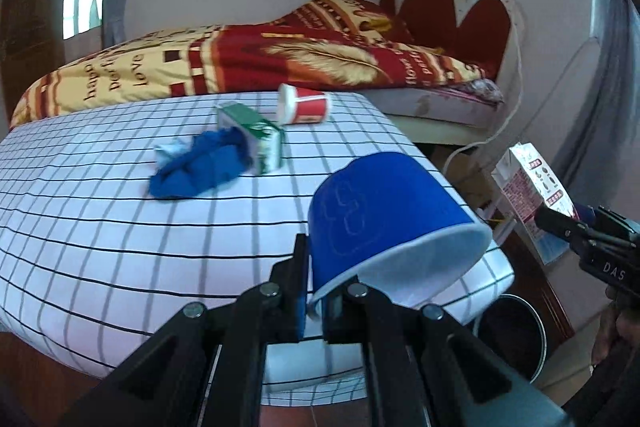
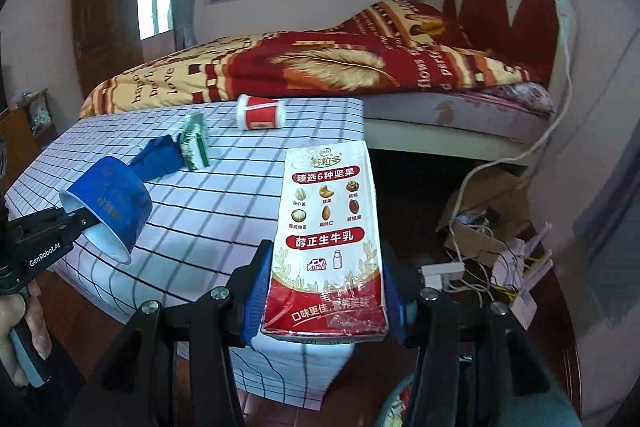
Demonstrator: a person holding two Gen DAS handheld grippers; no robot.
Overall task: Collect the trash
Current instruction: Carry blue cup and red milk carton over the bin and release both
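My left gripper (image 1: 316,291) is shut on the rim of a blue paper cup (image 1: 392,211), which is tipped with its white mouth toward the lower right, over the table's corner. The right wrist view shows the same cup (image 2: 112,203) at the left. My right gripper (image 2: 324,291) is shut on a red-and-white milk carton (image 2: 326,239), held upright past the table's edge; the left wrist view has the carton (image 1: 528,187) at far right. On the checked tablecloth (image 1: 120,227) lie a red paper cup (image 1: 304,103) on its side, a green carton (image 1: 256,135) and a crumpled blue glove (image 1: 200,167).
A dark round bin (image 1: 508,339) stands on the floor under the table's near right corner. A bed with a red and yellow quilt (image 2: 320,67) lies behind the table. A cardboard box (image 2: 484,203), cables and a power strip (image 2: 440,273) clutter the floor at the right.
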